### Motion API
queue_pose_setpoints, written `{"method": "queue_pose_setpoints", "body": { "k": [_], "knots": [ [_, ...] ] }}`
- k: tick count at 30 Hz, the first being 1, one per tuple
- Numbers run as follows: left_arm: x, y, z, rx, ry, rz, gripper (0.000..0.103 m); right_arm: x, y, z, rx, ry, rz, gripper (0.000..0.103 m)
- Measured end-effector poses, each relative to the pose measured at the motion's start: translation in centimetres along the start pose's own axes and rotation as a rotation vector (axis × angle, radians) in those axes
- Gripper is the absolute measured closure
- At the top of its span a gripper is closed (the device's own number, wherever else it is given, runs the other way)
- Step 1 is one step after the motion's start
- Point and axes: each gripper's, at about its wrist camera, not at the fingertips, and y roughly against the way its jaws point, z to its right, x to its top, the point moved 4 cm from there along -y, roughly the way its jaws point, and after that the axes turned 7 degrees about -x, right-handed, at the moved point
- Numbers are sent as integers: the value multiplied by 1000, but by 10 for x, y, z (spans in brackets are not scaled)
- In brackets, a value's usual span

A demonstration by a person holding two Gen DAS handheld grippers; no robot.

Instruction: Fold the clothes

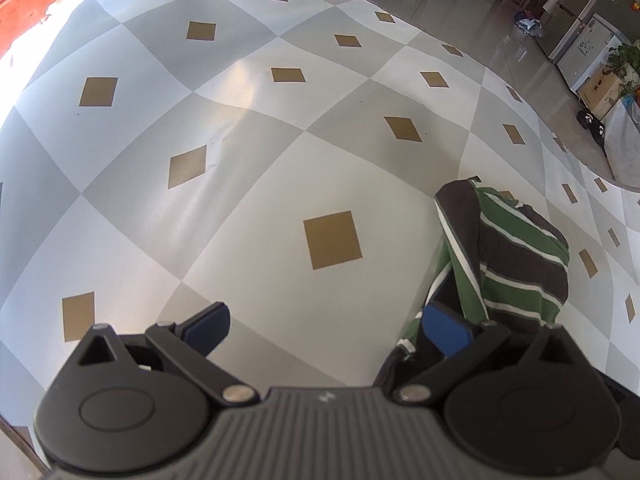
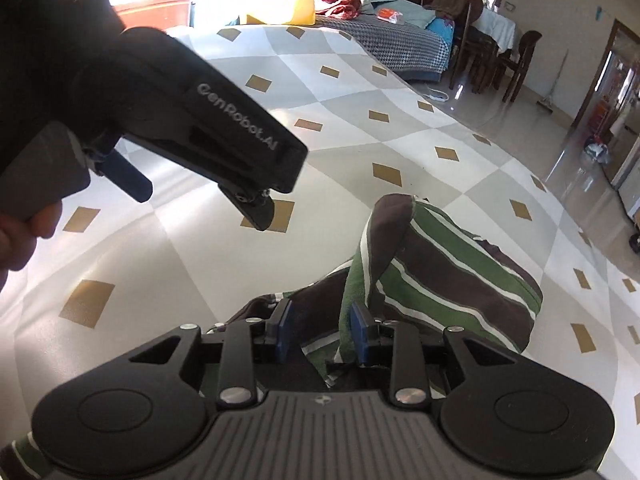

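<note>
A crumpled shirt [image 1: 516,268] striped in green, brown and white lies on the checked cloth surface [image 1: 248,152], at the lower right of the left wrist view. My left gripper [image 1: 326,330] is open wide; its right pad [image 1: 446,330] hangs over the shirt's near edge and nothing sits between the pads. In the right wrist view the shirt [image 2: 448,280] bunches up just ahead of my right gripper [image 2: 322,332]. Its jaws stand a little apart, with a raised fold of cloth beside the right pad [image 2: 362,334] and not squeezed. The left gripper [image 2: 196,200] hovers at upper left, held by a hand [image 2: 16,236].
The cloth surface [image 2: 360,92], grey and white diamonds with gold squares, spreads far to the left and ahead. Beyond its edge are a shiny floor [image 1: 460,4], a bed with a houndstooth cover [image 2: 400,48], wooden chairs [image 2: 516,64] and a fridge [image 1: 584,28].
</note>
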Motion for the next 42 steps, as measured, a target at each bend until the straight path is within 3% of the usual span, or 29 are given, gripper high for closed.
{"method": "queue_pose_setpoints", "body": {
  "k": [9,17,28,42],
  "knots": [
    [-3,0,2,-7,13,-4,0,-2,11,33,92,-242,-9,70],
    [-1,-1,-5,24,23,2,0,18,3,42,37,-329,29,66],
    [7,-7,-21,96,76,4,0,47,-45,29,-28,-288,32,63],
    [0,-17,-18,125,59,-47,0,41,-74,22,-101,-203,1,63]
  ]
}}
